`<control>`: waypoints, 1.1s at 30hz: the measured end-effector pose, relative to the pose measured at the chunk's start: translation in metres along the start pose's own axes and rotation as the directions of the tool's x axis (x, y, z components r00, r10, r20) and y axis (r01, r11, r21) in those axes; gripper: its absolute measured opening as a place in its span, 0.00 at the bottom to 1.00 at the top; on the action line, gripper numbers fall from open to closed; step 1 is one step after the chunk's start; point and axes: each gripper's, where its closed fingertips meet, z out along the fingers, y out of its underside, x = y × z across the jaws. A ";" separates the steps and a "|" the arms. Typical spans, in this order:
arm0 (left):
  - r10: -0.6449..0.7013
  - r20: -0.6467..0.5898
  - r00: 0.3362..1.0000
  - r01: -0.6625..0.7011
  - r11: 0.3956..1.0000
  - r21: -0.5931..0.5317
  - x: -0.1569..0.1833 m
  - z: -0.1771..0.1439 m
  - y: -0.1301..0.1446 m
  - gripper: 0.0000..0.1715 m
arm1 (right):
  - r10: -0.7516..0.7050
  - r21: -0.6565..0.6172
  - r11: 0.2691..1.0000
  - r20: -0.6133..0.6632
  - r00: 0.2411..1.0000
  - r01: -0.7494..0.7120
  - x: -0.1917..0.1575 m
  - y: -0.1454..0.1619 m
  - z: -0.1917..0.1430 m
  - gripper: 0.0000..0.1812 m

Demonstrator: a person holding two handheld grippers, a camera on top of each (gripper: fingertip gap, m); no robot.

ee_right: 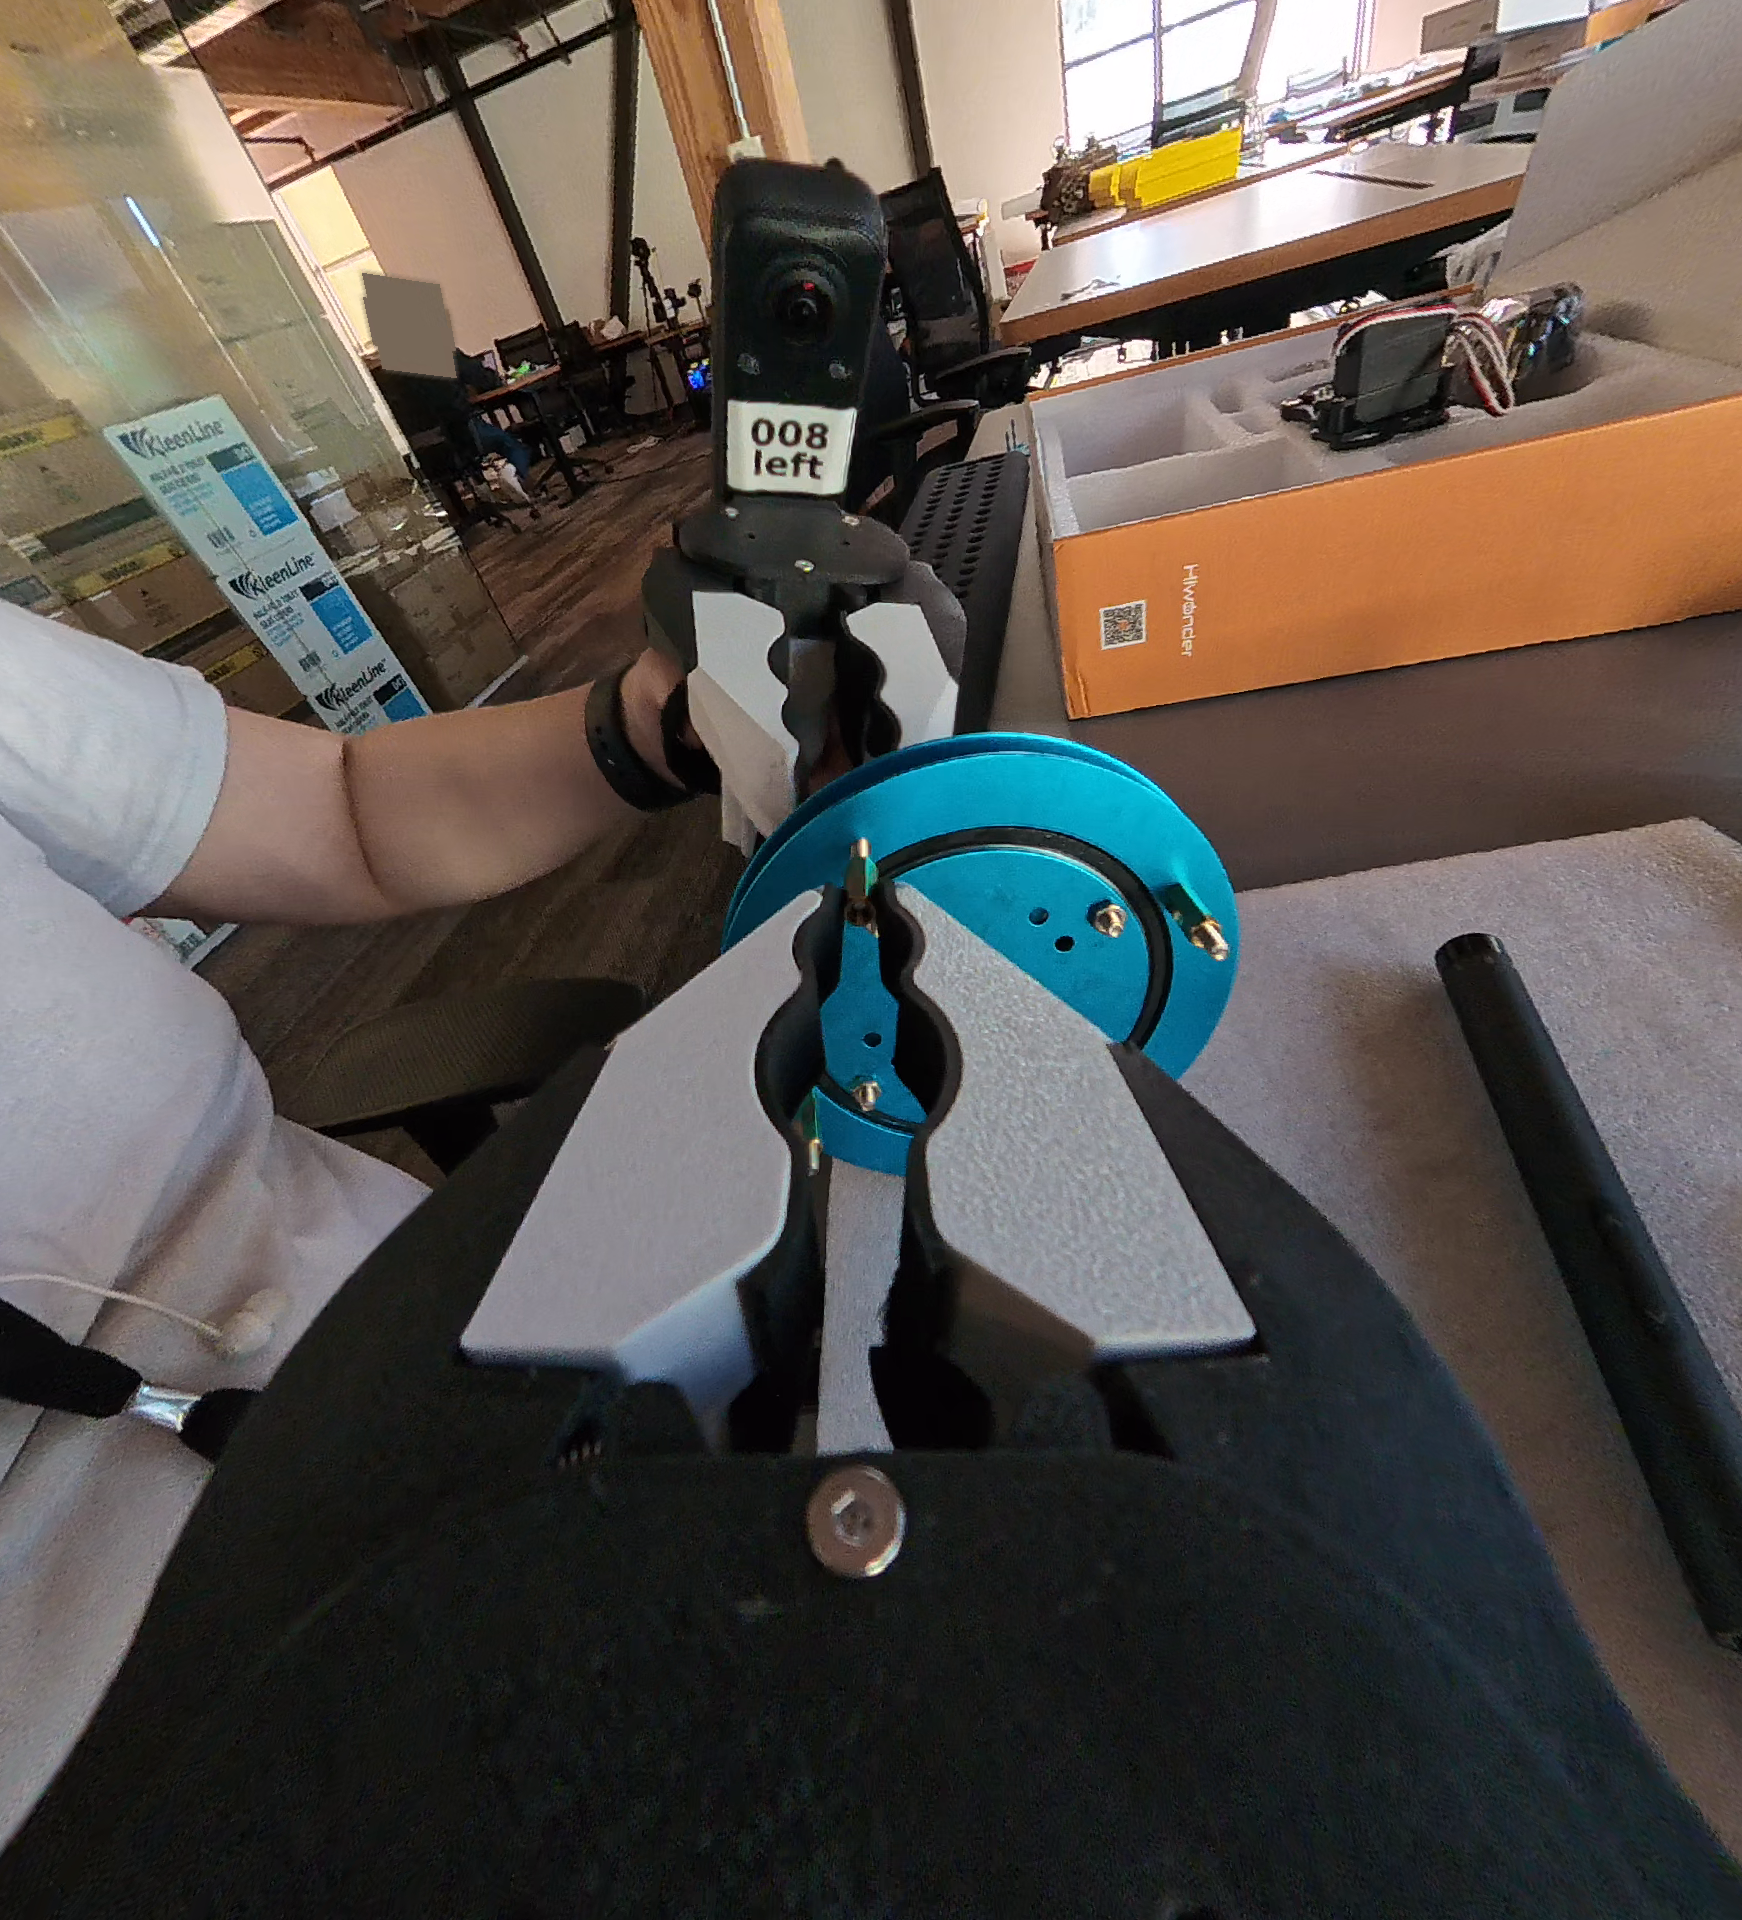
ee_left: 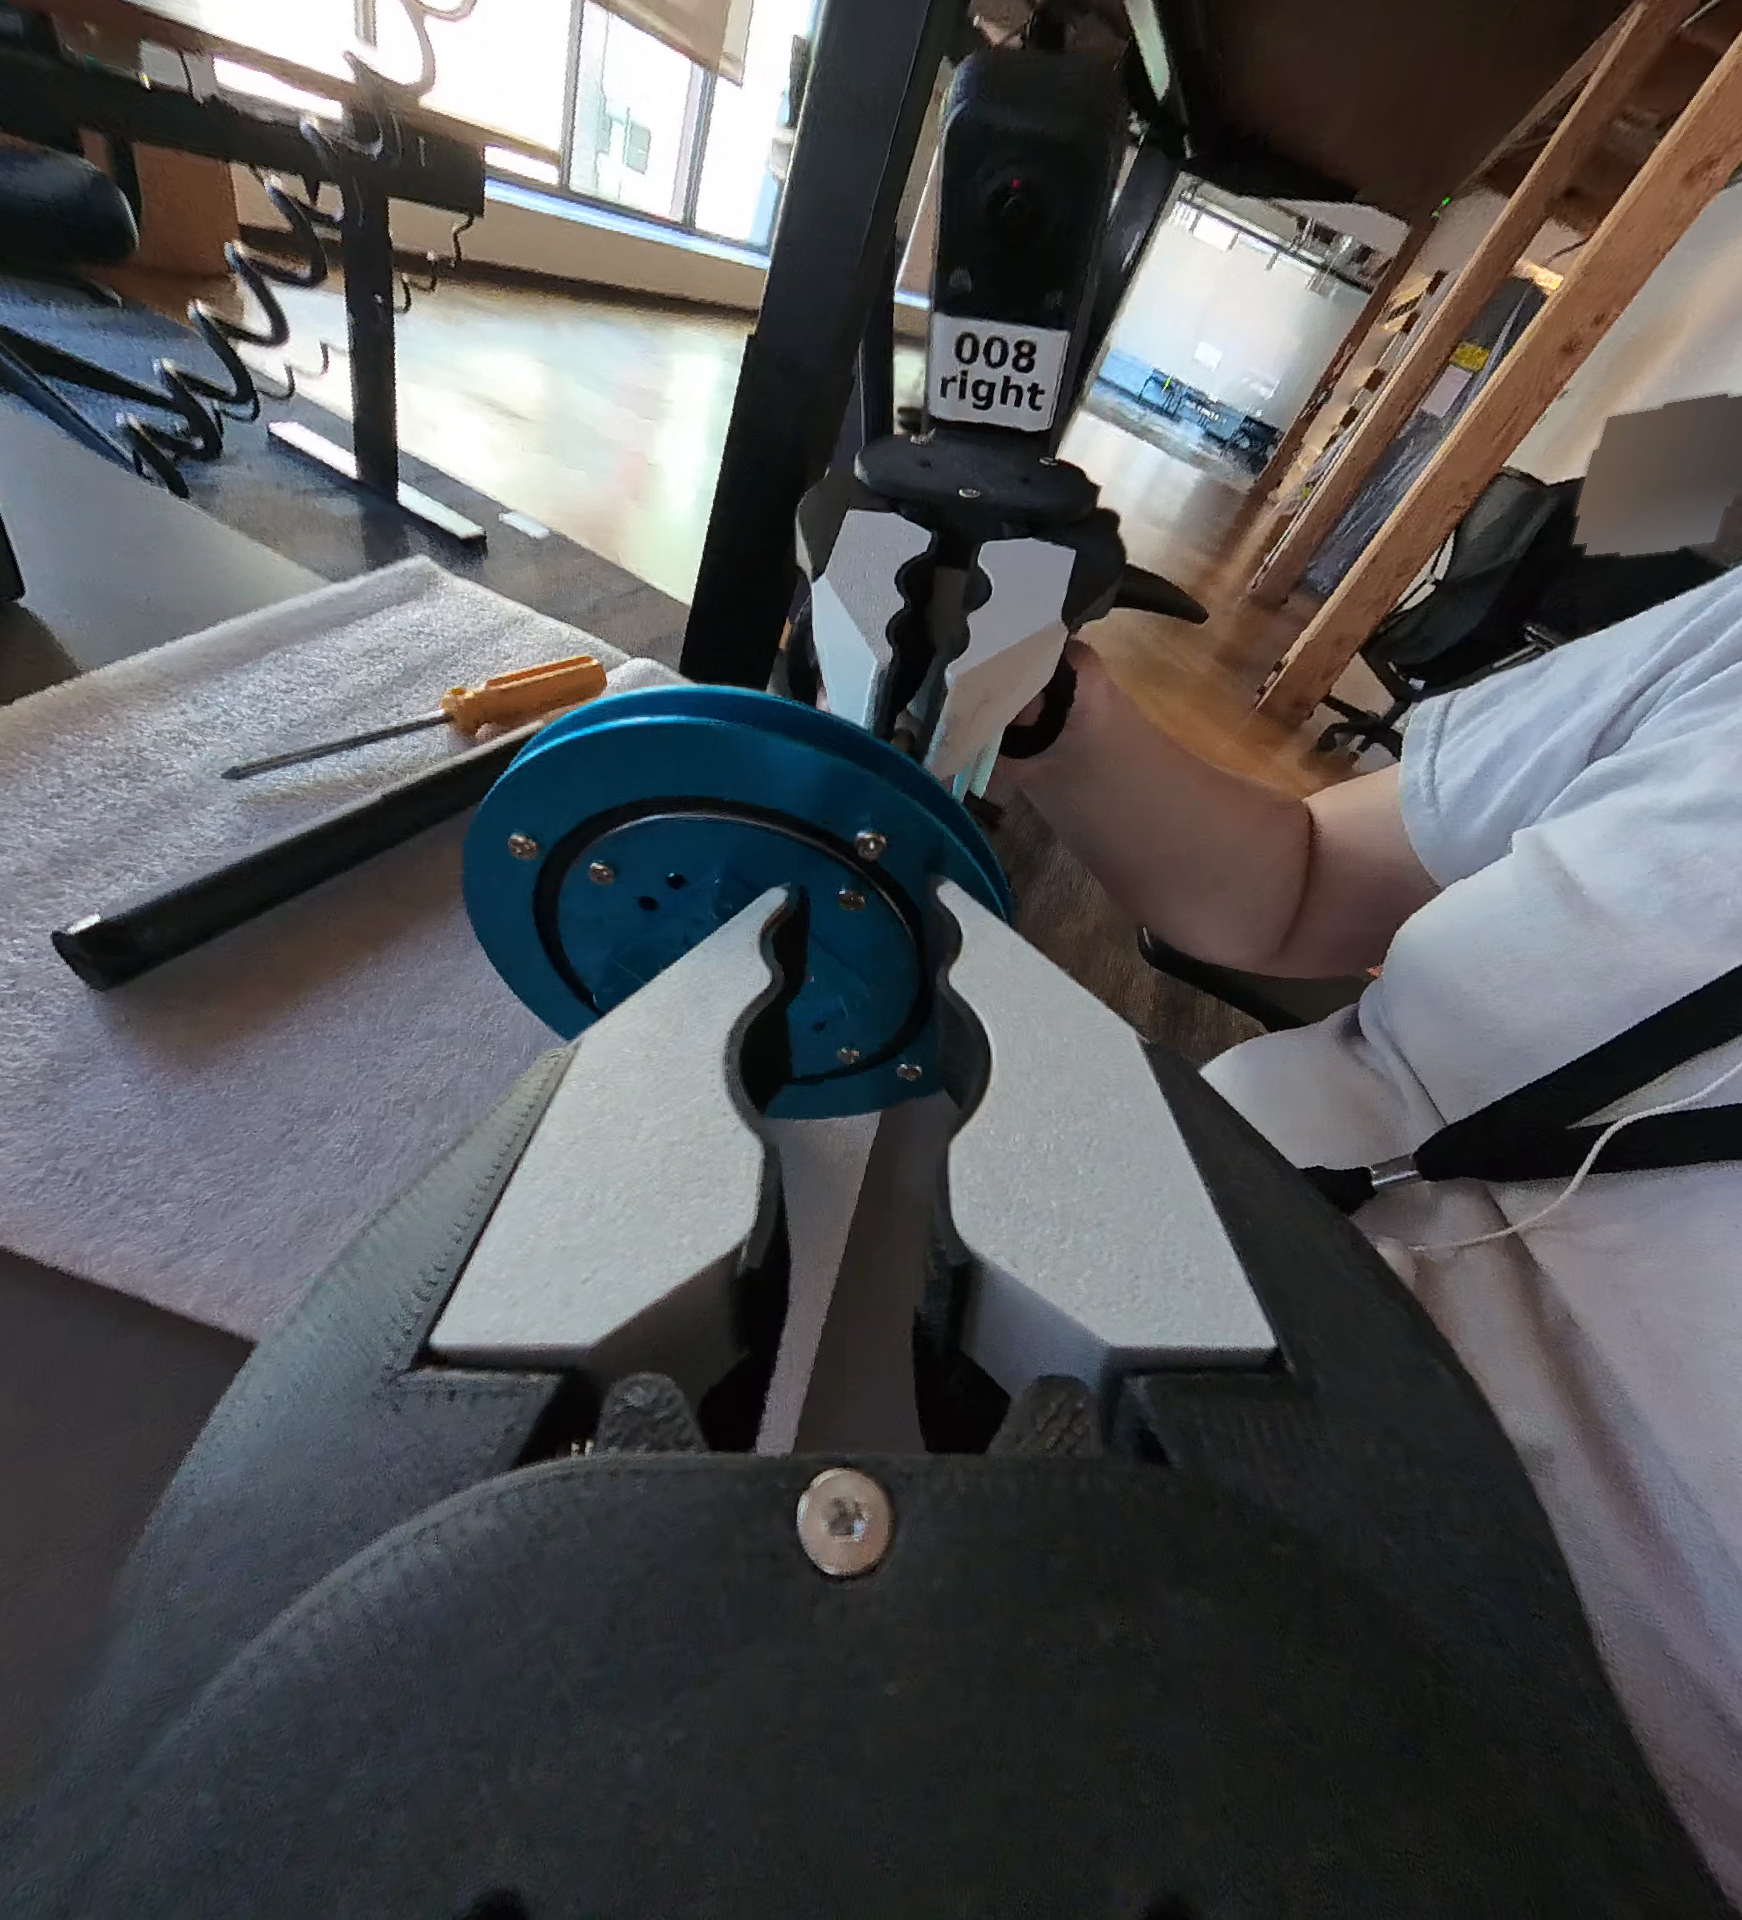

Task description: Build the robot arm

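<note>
A blue metal disc assembly (ee_left: 701,831), two round plates with a black ring and screws, is held on edge above the grey foam mat (ee_left: 171,987). My left gripper (ee_left: 867,904) is shut on its near rim. In the right wrist view the disc (ee_right: 1012,831) shows brass standoffs (ee_right: 1205,930) sticking out of its face. My right gripper (ee_right: 862,914) is shut on the opposite rim, close to one standoff. Each gripper also shows in the other's view, facing it: the right gripper (ee_left: 955,748) and the left gripper (ee_right: 794,790).
An orange-handled screwdriver (ee_left: 524,691) and a black bar (ee_left: 295,862) lie on the mat; the bar also shows in the right wrist view (ee_right: 1615,1247). An open orange box (ee_right: 1418,540) with a foam insert and wired parts stands behind. A person in a white shirt (ee_left: 1625,831) holds both grippers. My left and right fingertips are right by each other.
</note>
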 end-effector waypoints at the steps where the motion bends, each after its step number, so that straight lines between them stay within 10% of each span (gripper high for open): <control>1: 0.022 -0.001 1.000 -0.022 1.000 0.018 0.001 0.001 -0.001 0.11 | -0.010 0.001 1.000 0.006 1.000 0.010 -0.001 0.000 0.000 0.02; 21: 0.456 0.123 0.882 -0.438 0.887 -0.145 0.002 0.014 -0.009 0.02 | -0.007 0.058 0.998 0.193 0.981 -0.005 0.000 0.003 -0.008 0.02; 33: 0.786 0.153 0.599 -0.718 0.611 -0.334 0.021 0.020 0.004 0.02 | -0.184 0.115 0.981 0.249 0.951 0.159 -0.022 0.016 -0.015 0.02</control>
